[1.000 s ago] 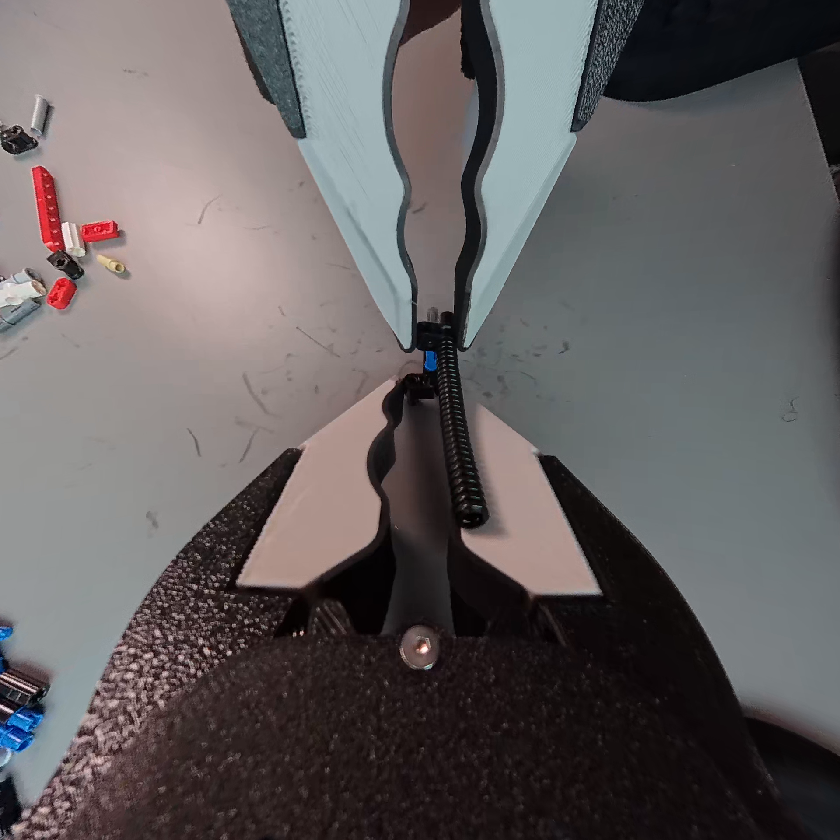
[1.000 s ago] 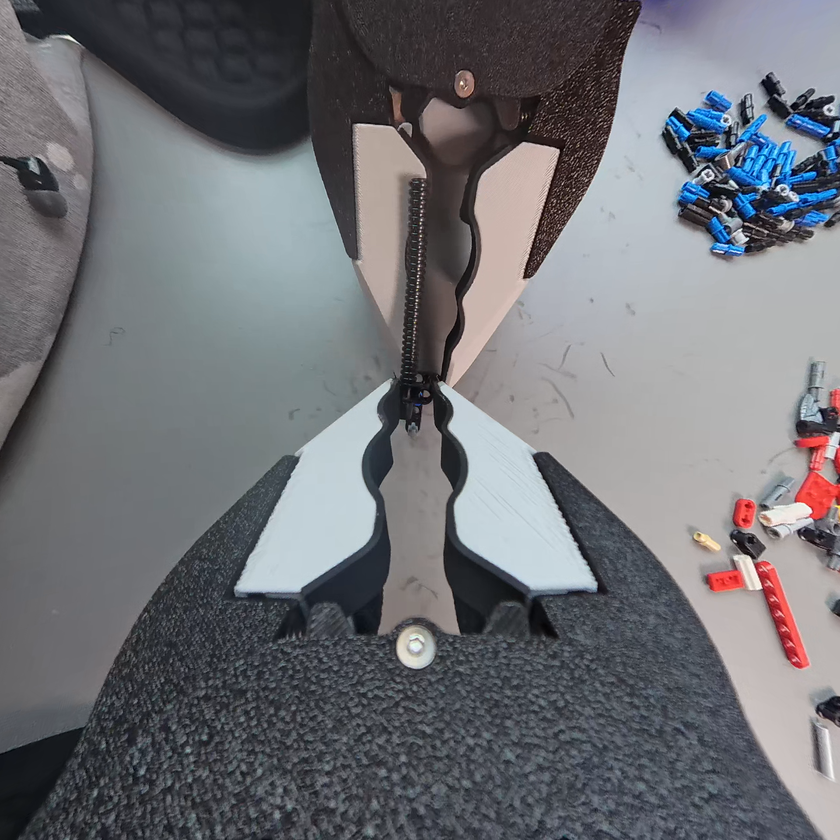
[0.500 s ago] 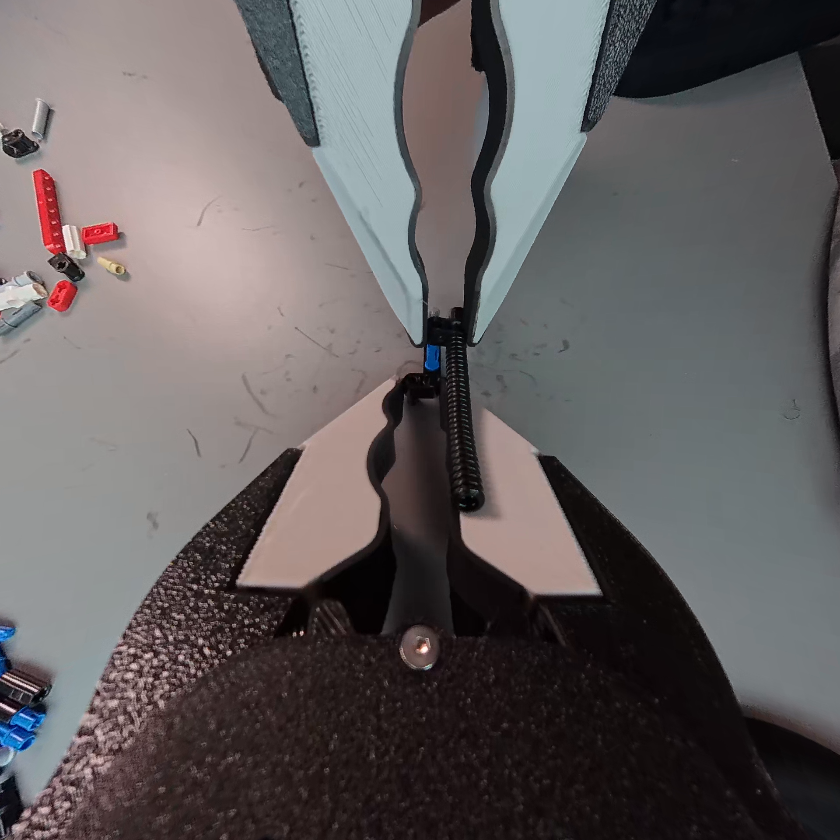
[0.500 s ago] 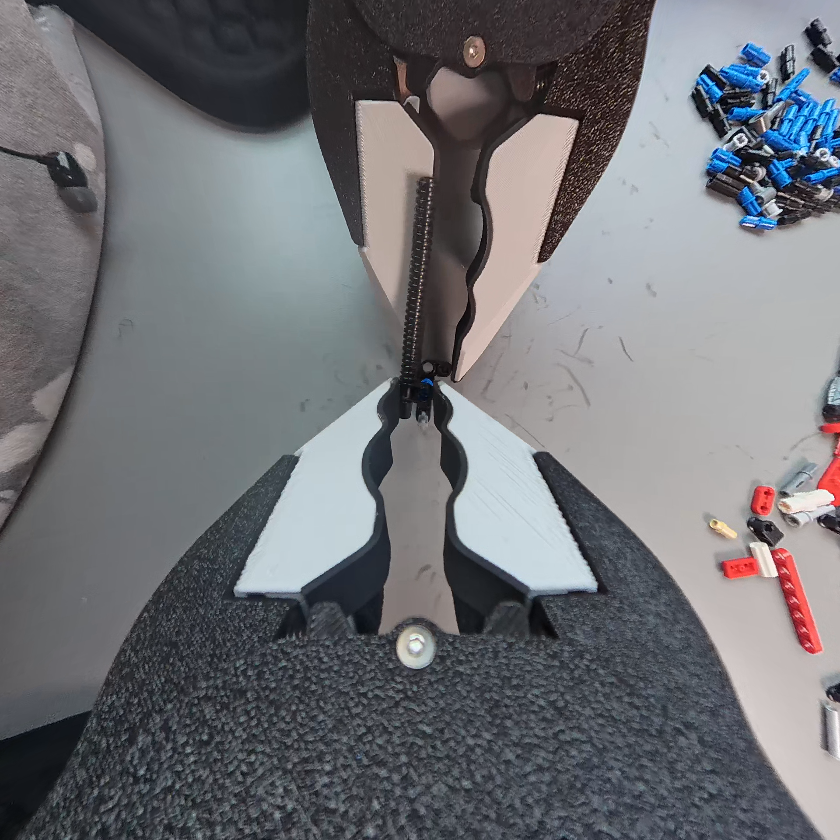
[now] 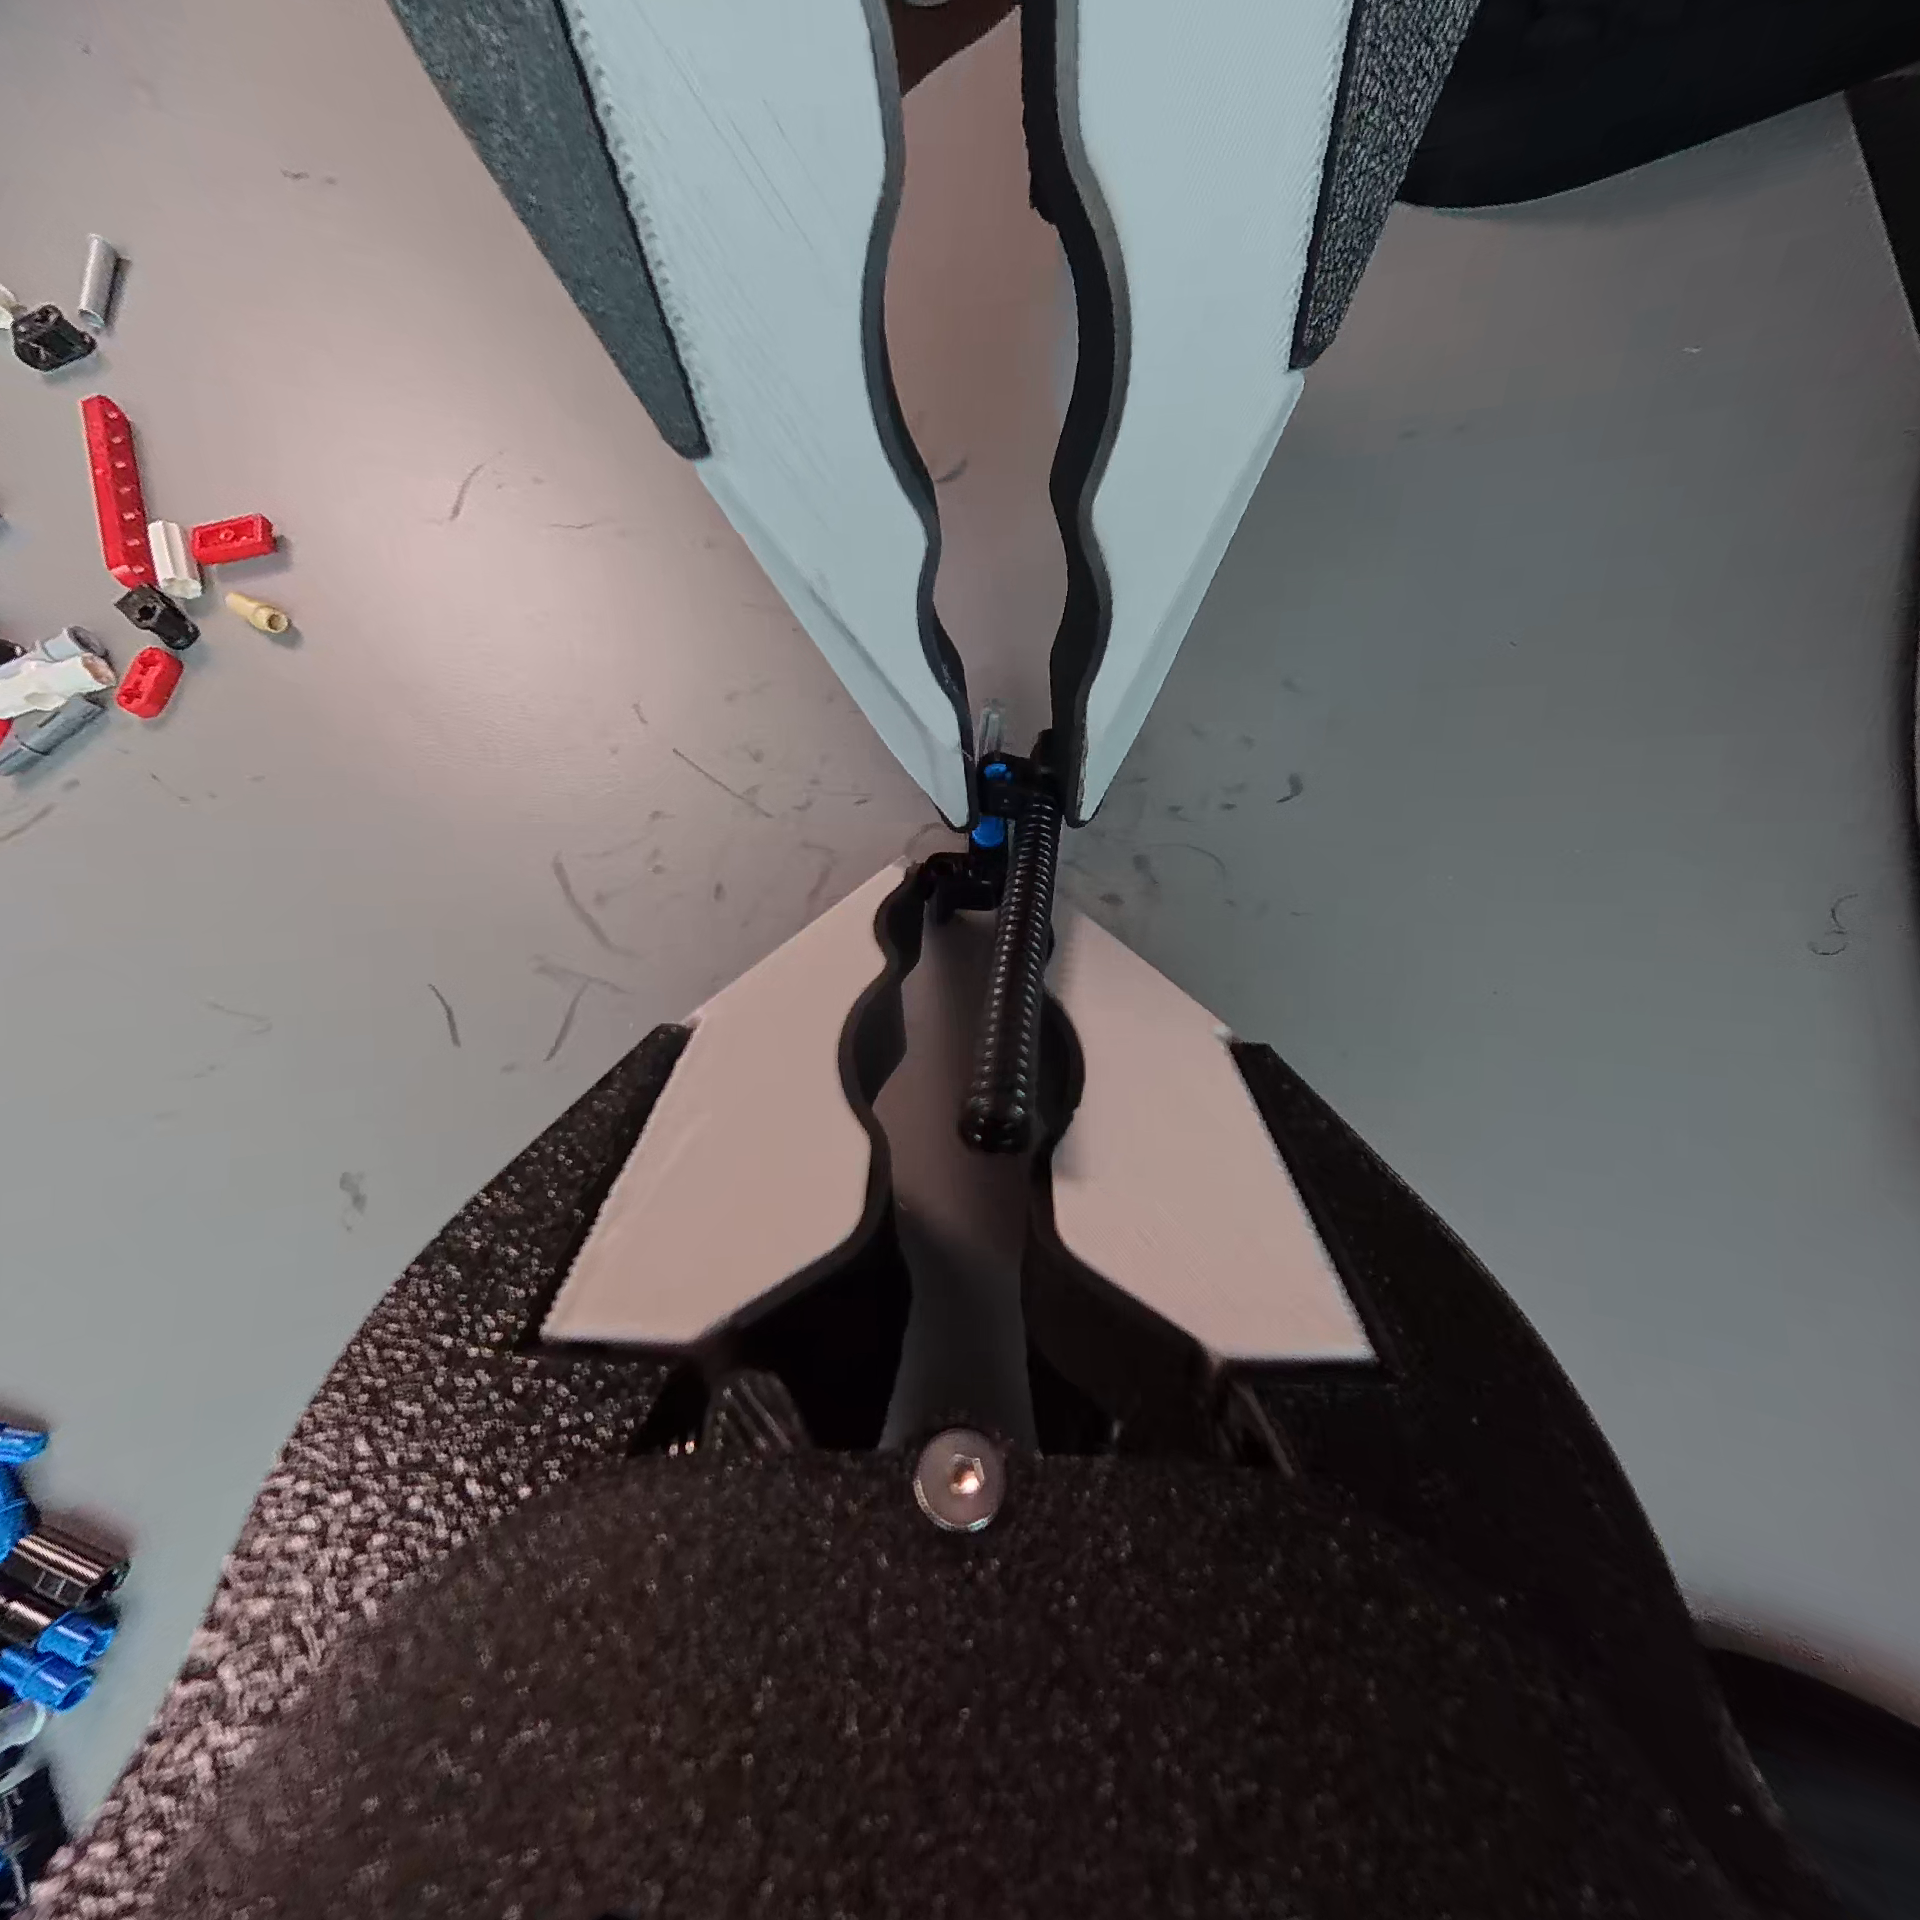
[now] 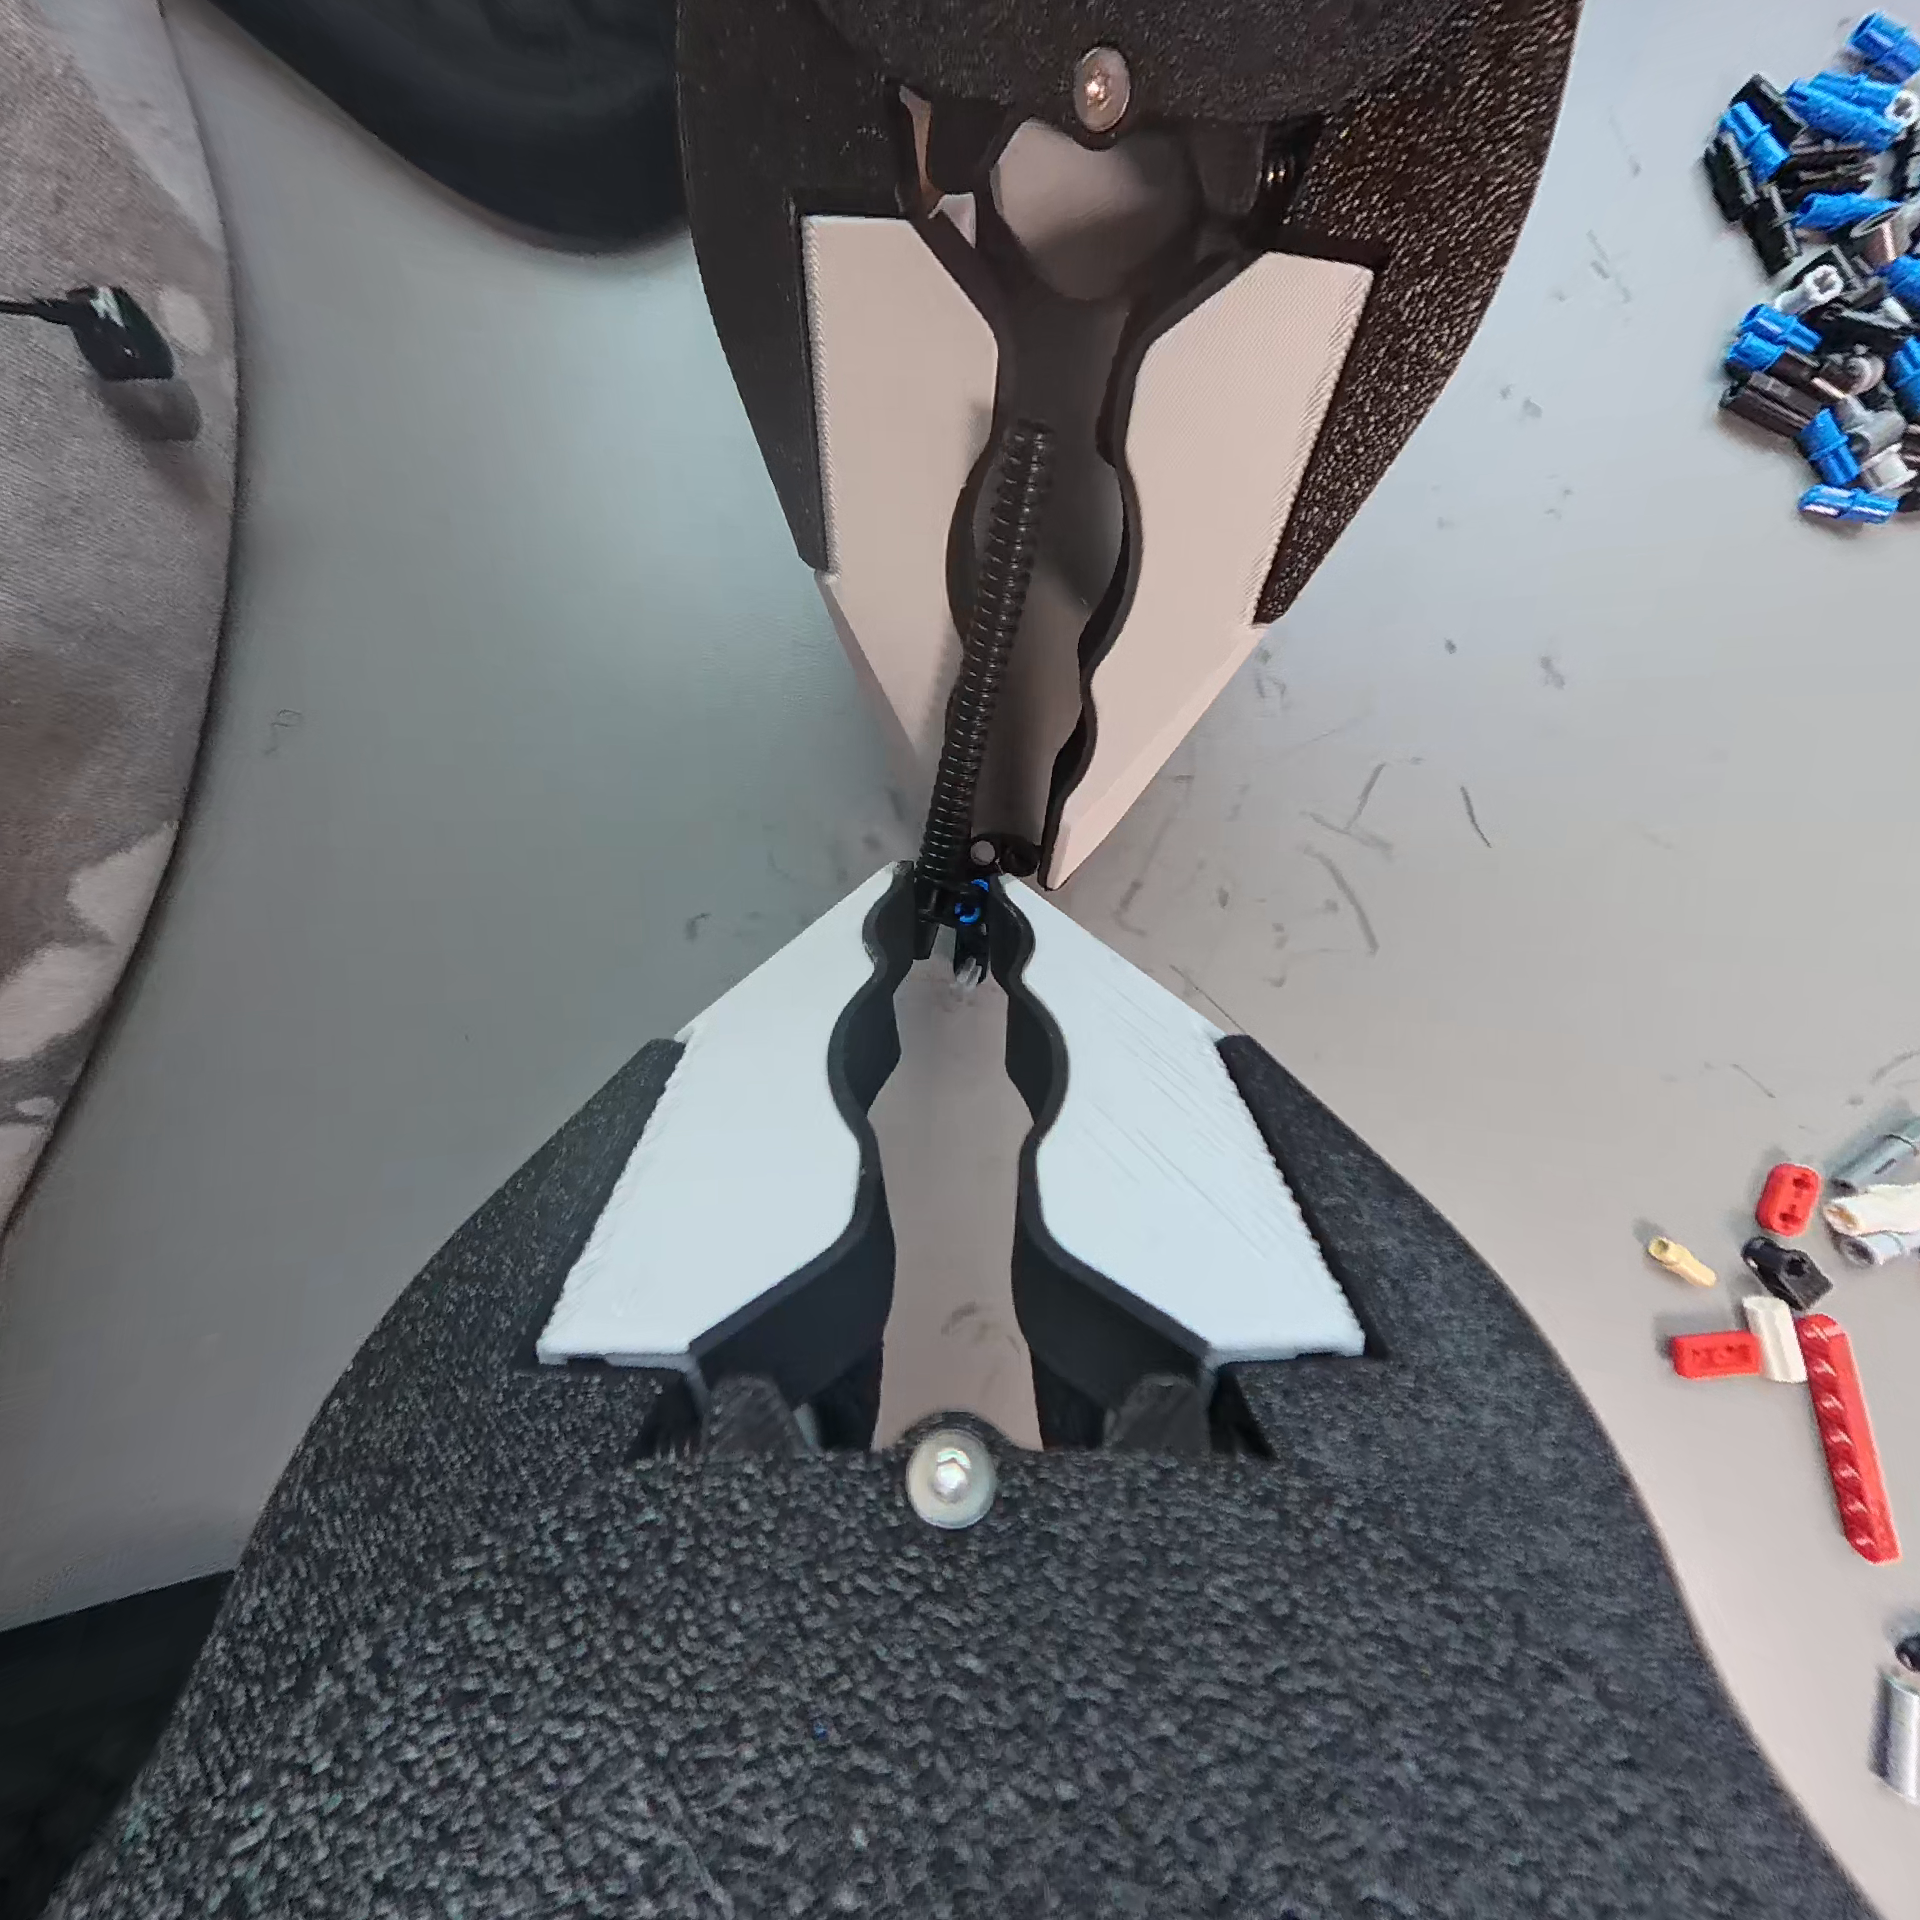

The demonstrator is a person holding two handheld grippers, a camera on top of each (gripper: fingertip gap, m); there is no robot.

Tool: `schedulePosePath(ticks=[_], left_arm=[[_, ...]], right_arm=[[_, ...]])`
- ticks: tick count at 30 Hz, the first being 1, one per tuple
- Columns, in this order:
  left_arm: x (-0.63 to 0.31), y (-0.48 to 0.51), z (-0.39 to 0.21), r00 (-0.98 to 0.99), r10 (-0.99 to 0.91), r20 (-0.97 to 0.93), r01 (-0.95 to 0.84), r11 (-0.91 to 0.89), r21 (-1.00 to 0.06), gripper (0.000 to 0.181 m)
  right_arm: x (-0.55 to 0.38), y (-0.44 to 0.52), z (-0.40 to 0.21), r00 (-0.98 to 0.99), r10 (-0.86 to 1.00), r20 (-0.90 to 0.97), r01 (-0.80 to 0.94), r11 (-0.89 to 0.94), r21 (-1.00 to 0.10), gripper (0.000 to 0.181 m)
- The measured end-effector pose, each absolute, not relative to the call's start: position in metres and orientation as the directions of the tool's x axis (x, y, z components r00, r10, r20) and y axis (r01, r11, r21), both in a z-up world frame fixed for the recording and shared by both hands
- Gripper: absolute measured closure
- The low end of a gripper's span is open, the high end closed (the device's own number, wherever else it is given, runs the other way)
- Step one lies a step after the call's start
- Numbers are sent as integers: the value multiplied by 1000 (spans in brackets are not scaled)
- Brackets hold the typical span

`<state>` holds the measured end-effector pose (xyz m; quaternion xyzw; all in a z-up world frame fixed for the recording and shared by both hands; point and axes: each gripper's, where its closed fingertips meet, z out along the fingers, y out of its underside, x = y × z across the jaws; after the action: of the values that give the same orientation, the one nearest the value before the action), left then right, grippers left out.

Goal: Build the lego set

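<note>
The two hand-held grippers meet tip to tip above the scratched grey desk (image 5: 1558,727). The left hand-held gripper (image 5: 982,894), with pale pinkish fingers, has its tips pressed close on a small black lego connector piece (image 5: 956,878). The right hand-held gripper (image 6: 951,914), with pale blue-white fingers, has its tips pressed close on another small black connector with a blue pin (image 6: 966,914) in it. A long black ribbed bendy lego tube (image 5: 1013,966) starts at the right hand-held gripper's tips and runs back over the gap between the left hand-held gripper's fingers. Its free end lies near the middle of those fingers. I cannot tell if the tube touches the left fingers. The small blue pin sits between the two black pieces, right where the four tips meet. All these parts are held up off the desk. Off to one side on the desk lies a long red lego beam with holes (image 6: 1844,1449), with small red, white, black and tan bits (image 6: 1766,1278) near it. A heap of little blue and black lego pins (image 6: 1839,291) lies farther off, well apart from the hand-held grippers.
</note>
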<state>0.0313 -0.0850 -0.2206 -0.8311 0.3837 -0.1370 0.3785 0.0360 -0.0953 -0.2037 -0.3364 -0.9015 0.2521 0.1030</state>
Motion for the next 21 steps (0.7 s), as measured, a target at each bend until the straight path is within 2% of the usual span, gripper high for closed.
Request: schedulePosePath(ticks=[8,13,18,21], left_arm=[[32,-85,-221,666,-745,-44,-528,-429,-733,166],[32,-86,-221,664,-747,-20,-517,-439,-735,166],[32,-86,-219,661,-747,-67,-535,-407,-740,166],[31,-82,-207,660,-732,-171,-545,-309,-780,166]], right_arm=[[36,-97,-206,-750,662,-3,563,636,-528,168],[35,-94,-203,-733,676,70,529,632,-566,166],[35,-92,-196,-687,717,117,502,585,-637,150],[33,-86,-185,-617,786,42,513,442,-736,140]])
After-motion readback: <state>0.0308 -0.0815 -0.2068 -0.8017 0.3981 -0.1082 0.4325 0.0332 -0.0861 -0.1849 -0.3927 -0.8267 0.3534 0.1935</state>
